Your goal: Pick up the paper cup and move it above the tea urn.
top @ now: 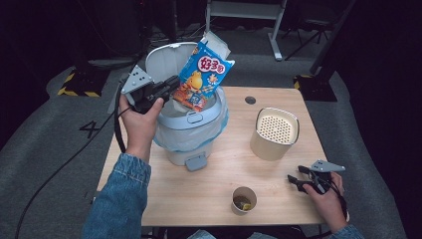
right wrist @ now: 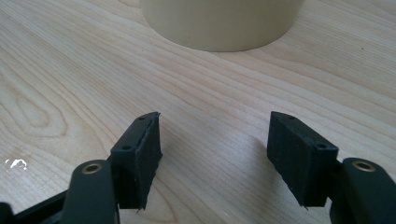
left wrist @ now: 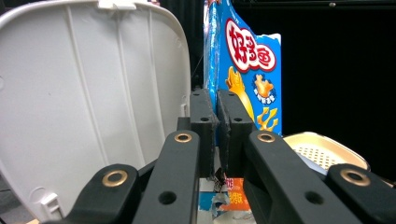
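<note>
Release is all that remains for your left gripper (top: 171, 85), clamped on the blue snack bag (top: 203, 75) whose long axis tilts over the open bin (top: 191, 122) directly beneath, while your right gripper (top: 296, 177) rests wide apart.
</note>
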Available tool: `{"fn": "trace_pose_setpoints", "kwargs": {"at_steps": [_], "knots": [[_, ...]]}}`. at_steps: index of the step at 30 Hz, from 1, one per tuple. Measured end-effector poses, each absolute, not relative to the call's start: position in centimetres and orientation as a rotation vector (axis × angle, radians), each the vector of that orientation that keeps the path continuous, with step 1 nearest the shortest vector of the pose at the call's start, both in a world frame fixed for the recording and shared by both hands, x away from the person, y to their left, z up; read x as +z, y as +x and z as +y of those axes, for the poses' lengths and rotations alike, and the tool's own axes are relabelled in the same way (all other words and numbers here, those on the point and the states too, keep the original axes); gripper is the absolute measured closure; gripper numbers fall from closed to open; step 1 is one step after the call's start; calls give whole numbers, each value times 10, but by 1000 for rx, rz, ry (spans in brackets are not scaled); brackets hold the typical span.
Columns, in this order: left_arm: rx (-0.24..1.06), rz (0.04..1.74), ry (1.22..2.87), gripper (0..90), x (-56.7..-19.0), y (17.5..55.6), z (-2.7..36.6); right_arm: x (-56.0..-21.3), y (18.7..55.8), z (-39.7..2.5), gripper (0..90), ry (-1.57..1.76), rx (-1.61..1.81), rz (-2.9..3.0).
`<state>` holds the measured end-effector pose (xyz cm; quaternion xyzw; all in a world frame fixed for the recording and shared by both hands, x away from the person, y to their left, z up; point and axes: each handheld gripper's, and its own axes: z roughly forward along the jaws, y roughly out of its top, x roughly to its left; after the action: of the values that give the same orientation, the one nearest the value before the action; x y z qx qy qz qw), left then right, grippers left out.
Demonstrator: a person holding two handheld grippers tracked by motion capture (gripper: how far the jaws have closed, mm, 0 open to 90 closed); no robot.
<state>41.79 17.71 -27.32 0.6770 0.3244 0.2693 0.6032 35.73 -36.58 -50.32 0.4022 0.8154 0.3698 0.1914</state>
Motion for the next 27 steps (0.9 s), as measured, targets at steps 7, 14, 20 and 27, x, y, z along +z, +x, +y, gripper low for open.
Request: {"fn": "trace_pose_setpoints", "kwargs": {"at_steps": [7,14,20,27], "knots": [[622,761,1601,848,-277,421,176,-503,357,-366,353,1130,1038,2290],[638,758,1602,853,-279,421,175,-503,357,-366,354,1127,1037,2288],[646,756,1611,856,-281,422,176,-503,357,-366,354,1127,1037,2288],[624,781,1654,651,-283,422,176,-503,357,-366,353,1128,1038,2289]]}}
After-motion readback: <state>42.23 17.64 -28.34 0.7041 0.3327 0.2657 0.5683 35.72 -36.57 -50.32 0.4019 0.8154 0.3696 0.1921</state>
